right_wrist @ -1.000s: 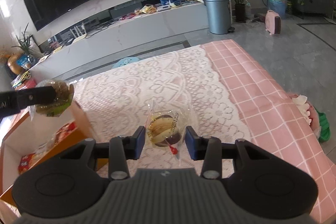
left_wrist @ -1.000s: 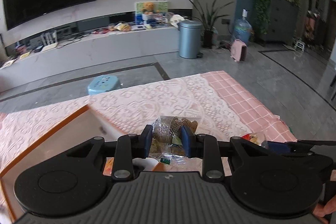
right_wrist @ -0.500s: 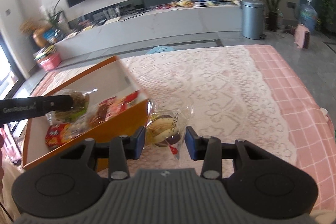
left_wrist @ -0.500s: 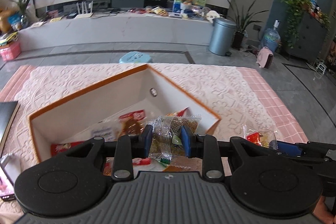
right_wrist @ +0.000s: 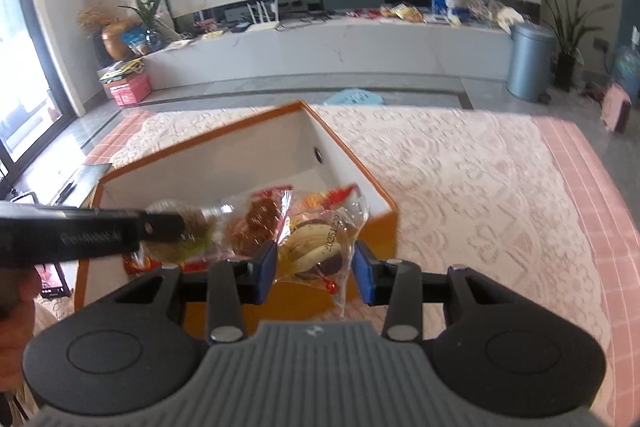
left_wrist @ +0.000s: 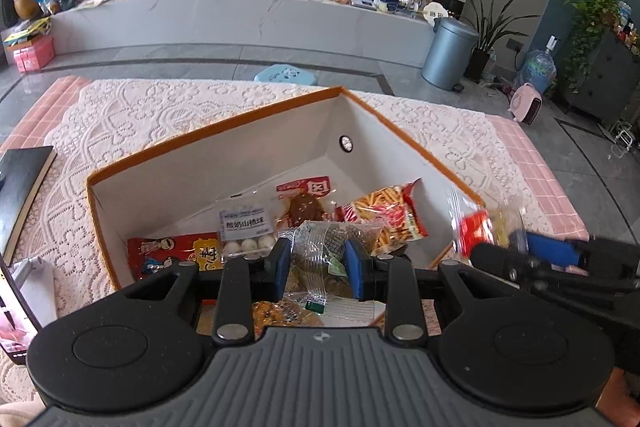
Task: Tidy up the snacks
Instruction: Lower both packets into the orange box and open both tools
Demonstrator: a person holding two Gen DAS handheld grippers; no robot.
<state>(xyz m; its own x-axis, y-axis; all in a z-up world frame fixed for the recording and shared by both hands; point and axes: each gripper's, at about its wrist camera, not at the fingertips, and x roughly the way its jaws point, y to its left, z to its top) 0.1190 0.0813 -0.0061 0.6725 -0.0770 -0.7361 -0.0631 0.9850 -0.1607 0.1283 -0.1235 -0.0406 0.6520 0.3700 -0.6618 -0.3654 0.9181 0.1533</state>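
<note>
Over orange-rimmed box (left_wrist: 404, 143): left hand-held gripper (left_wrist: 319, 263) clamps clear snack packet (left_wrist: 326, 247); right hand-held gripper (right_wrist: 315, 269) clamps cookie packet (right_wrist: 316, 247).

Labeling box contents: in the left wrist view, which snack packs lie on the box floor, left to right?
Red cartoon packet → clear pack of white balls → brown meat snack pack → red fries bag.

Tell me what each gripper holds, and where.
Left gripper pinches a clear cookie packet across its middle; right gripper pinches a clear pastry packet by its sides.
</note>
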